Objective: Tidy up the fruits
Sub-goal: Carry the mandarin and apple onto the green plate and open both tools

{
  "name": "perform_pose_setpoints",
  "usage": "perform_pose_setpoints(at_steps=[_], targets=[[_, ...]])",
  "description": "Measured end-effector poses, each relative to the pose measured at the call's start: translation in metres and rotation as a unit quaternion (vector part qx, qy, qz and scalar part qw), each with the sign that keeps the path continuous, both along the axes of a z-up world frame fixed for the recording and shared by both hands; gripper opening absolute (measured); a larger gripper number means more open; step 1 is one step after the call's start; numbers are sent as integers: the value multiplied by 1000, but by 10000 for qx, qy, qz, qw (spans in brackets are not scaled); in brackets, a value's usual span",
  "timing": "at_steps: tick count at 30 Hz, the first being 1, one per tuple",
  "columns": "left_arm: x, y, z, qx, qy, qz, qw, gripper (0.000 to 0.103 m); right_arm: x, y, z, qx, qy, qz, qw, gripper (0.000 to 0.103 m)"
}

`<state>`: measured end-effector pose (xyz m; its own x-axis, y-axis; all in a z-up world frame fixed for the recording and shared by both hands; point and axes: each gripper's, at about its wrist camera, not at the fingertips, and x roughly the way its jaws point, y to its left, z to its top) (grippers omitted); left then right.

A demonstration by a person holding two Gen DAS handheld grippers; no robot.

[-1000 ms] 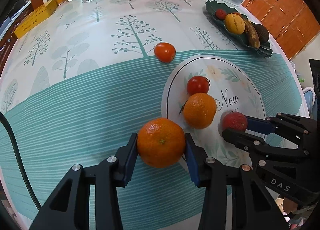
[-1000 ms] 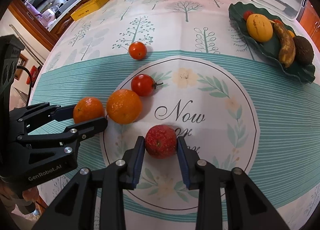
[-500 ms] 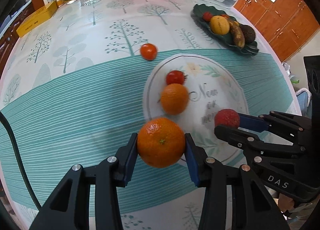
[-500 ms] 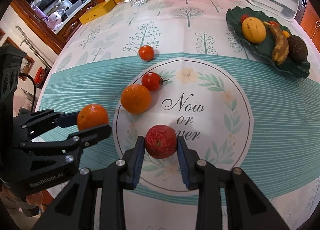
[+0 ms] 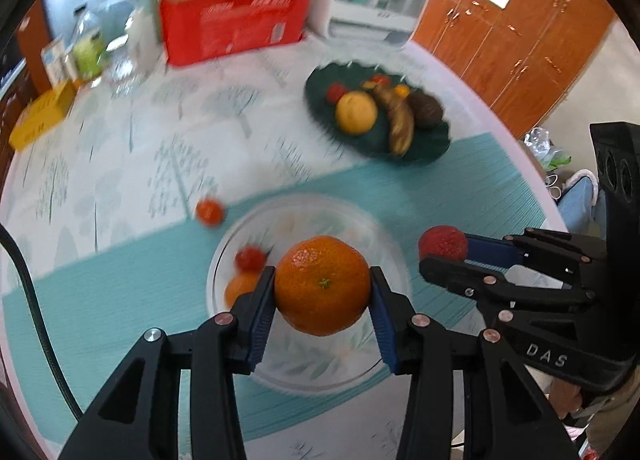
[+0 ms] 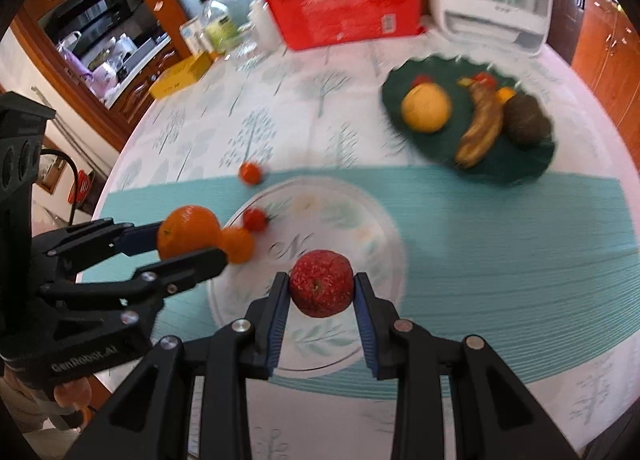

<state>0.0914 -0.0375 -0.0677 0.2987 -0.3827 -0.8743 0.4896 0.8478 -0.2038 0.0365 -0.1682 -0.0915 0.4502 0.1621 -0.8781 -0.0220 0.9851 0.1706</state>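
My left gripper [image 5: 322, 296] is shut on a mandarin [image 5: 322, 285] and holds it high above the table. It also shows in the right wrist view [image 6: 188, 231]. My right gripper [image 6: 322, 294] is shut on a red apple [image 6: 322, 283], lifted too; the apple shows in the left wrist view [image 5: 443, 242]. On the cloth's round print lie a second mandarin [image 6: 239, 245] and a tomato [image 6: 255, 219]. Another tomato [image 6: 250, 173] lies beyond it. A dark green leaf-shaped plate [image 6: 516, 170] at the far right holds a yellow fruit [image 6: 426, 108], a banana [image 6: 482, 128] and a dark avocado [image 6: 526, 120].
A red carton [image 6: 344, 10], a white appliance [image 6: 492, 0], bottles and a glass [image 6: 218, 30] and a yellow box [image 6: 180, 74] stand along the table's far edge. Wooden cabinets [image 5: 500, 44] rise behind the table on the right.
Both grippers have risen and tilted up with their fruit, so the table looks farther away and the green plate nearer the middle. The fruit on the cloth has not moved.
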Motion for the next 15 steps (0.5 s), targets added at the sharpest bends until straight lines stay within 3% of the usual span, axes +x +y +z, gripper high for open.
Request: perform_pose_setpoints(at_steps=[8,15], targets=[[39,-53,54,94,-384,-153,9991,43,25,-63,69,-424,-328,-134,9985,32],[90,-98,95,175,-631,-85,9978,43,73,-117,132,-630,-651,-288,9955,32]])
